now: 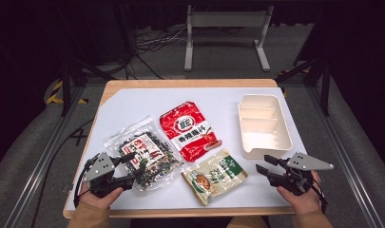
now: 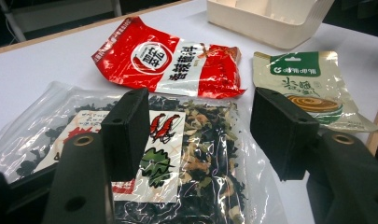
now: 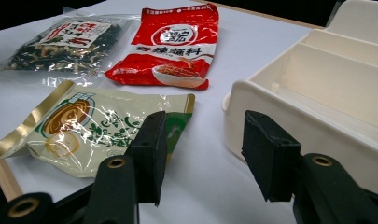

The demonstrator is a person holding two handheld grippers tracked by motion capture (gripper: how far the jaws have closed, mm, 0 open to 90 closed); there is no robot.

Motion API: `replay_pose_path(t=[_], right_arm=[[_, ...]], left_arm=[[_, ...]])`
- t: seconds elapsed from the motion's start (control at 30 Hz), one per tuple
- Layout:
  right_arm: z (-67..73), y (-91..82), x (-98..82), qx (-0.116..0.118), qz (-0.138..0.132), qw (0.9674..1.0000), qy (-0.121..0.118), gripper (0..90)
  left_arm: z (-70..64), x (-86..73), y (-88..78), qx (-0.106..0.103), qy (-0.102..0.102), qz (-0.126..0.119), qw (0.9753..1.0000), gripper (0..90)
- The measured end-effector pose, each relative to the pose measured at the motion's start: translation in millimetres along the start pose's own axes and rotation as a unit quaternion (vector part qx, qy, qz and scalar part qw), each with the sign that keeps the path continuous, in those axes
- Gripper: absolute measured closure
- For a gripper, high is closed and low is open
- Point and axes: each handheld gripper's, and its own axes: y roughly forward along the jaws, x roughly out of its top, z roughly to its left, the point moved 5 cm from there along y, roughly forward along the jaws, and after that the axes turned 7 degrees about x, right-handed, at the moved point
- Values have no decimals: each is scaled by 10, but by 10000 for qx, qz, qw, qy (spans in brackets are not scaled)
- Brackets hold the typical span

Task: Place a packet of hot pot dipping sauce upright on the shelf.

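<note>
Over the clear packet of dried greens (image 1: 143, 154) at the table's near left, the left gripper (image 1: 131, 167) hung with jaws apart, while the right gripper (image 1: 267, 165), likewise gaping and empty, sat just beside the cream tray (image 1: 264, 124).

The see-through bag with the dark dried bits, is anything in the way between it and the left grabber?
No, nothing visible is in the way. The left gripper is open right at the clear bag, with its jaws apart over the near edge, as the left gripper view shows. The red packet and green packet lie off to the side.
</note>
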Motion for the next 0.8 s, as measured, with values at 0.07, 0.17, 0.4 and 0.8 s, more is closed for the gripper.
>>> replay_pose_path(t=[0.07,0.17,0.4,0.8], right_arm=[[14,6,22,55,-2,10000,1,491],[41,23,54,130,44,9999,-6,471],[110,82,126,244,209,9995,7,437],[188,266,176,504,567,9971,90,417]], left_arm=[[-5,-12,14,10,40,41,10000,374],[-8,-17,20,-10,64,45,10000,369],[-29,-28,28,-7,130,98,9999,361],[-64,-44,55,-22,243,207,9995,343]])
